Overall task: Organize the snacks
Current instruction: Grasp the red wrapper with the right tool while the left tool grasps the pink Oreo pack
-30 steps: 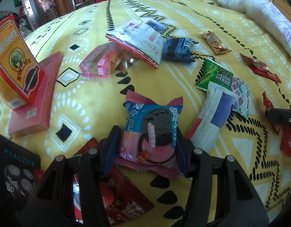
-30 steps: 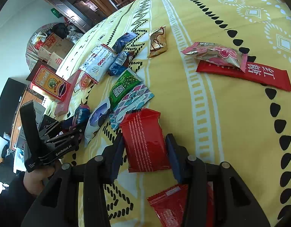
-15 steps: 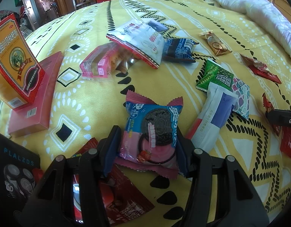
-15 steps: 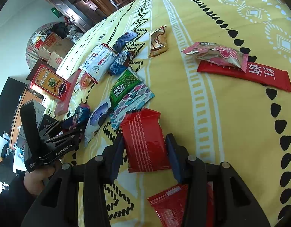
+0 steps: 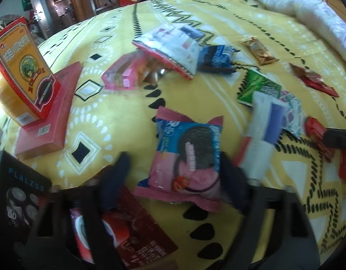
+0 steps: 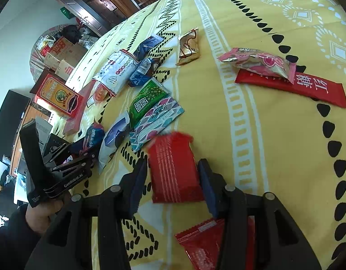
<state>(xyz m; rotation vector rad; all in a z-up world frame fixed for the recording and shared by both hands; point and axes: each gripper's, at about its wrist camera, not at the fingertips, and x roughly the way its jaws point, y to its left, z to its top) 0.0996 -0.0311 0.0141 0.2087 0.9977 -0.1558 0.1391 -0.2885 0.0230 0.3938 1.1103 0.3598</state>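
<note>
A yellow bedspread (image 5: 119, 121) with black and white patterns covered the bed, and many snacks lay scattered on it. At the far left an orange-and-red box (image 5: 22, 67) stood on a flat pink box (image 5: 58, 110). Near the middle lay the cookie packet (image 5: 188, 155), pink and blue, flat on the bedspread. The left gripper (image 5: 173, 171) was around it with the jaws opening; the left finger stood clearly apart from the packet, and the right finger was just beside its edge. In the right wrist view, the red packet (image 6: 174, 168) lay between the fingers of the right gripper (image 6: 171, 177). These jaws were opening too, with small gaps showing on both sides of the packet. Just to the right of the cookie packet lay a white-and-purple packet (image 5: 263, 132), and beyond that one a green packet (image 5: 258, 87).
</note>
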